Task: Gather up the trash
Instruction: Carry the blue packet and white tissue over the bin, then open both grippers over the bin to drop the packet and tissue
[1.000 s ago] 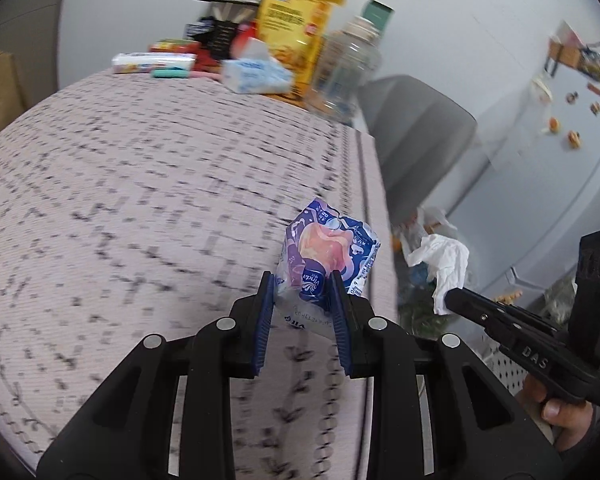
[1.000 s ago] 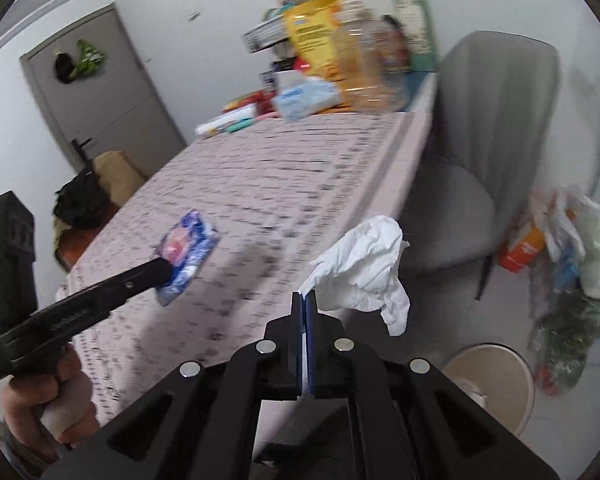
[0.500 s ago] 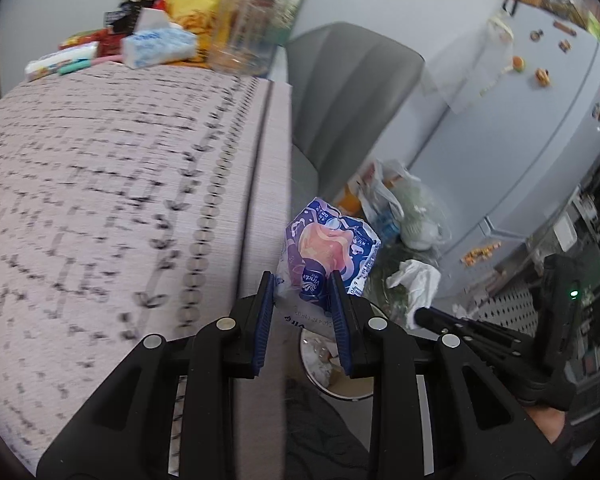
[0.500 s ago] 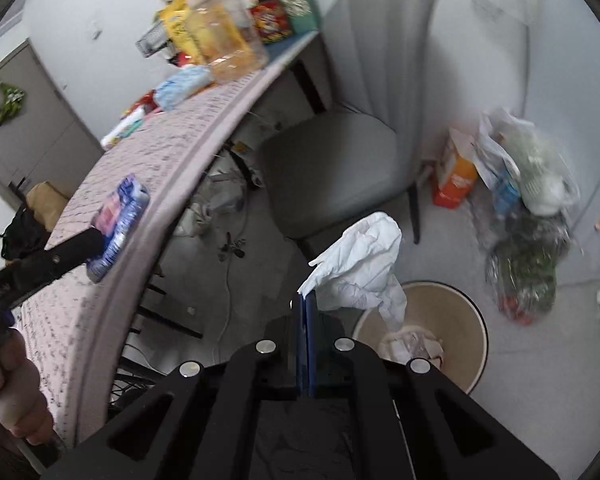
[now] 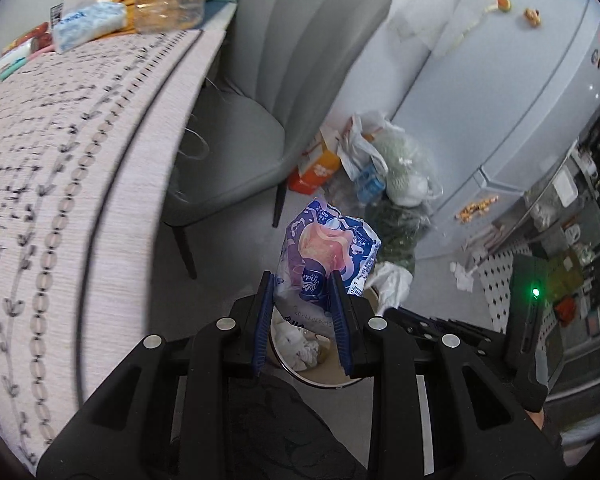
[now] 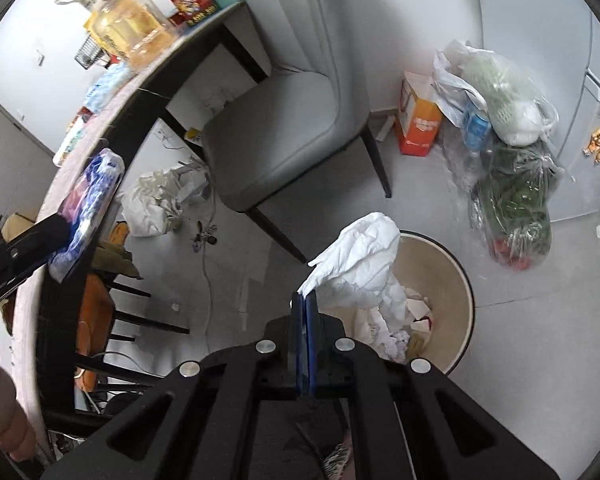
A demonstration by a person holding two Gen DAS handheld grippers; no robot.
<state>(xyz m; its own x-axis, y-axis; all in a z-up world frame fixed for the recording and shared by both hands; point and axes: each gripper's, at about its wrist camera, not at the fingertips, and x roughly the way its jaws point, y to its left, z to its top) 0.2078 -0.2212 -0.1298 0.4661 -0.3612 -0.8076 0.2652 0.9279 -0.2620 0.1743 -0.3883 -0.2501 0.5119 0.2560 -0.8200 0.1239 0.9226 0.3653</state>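
My left gripper point(image 5: 302, 286) is shut on a blue and pink tissue packet point(image 5: 328, 252), held in the air past the table edge and over the round beige trash bin point(image 5: 324, 376). The packet also shows in the right wrist view point(image 6: 88, 208). My right gripper point(image 6: 305, 300) is shut on a crumpled white tissue point(image 6: 360, 264), held just above the bin's left rim point(image 6: 466, 300). The bin holds crumpled paper. The tissue also shows in the left wrist view point(image 5: 392, 284), just right of the packet.
A table with a patterned pink cloth point(image 5: 60, 160) lies to the left, with snack bags and a jar at its far end. A grey chair point(image 6: 284, 128) stands behind the bin. Plastic bags and an orange carton point(image 6: 418, 120) sit by the fridge point(image 5: 520, 80).
Both grippers swung right off the table and down toward the floor, carrying the packet and the tissue. The bin is now right below them.
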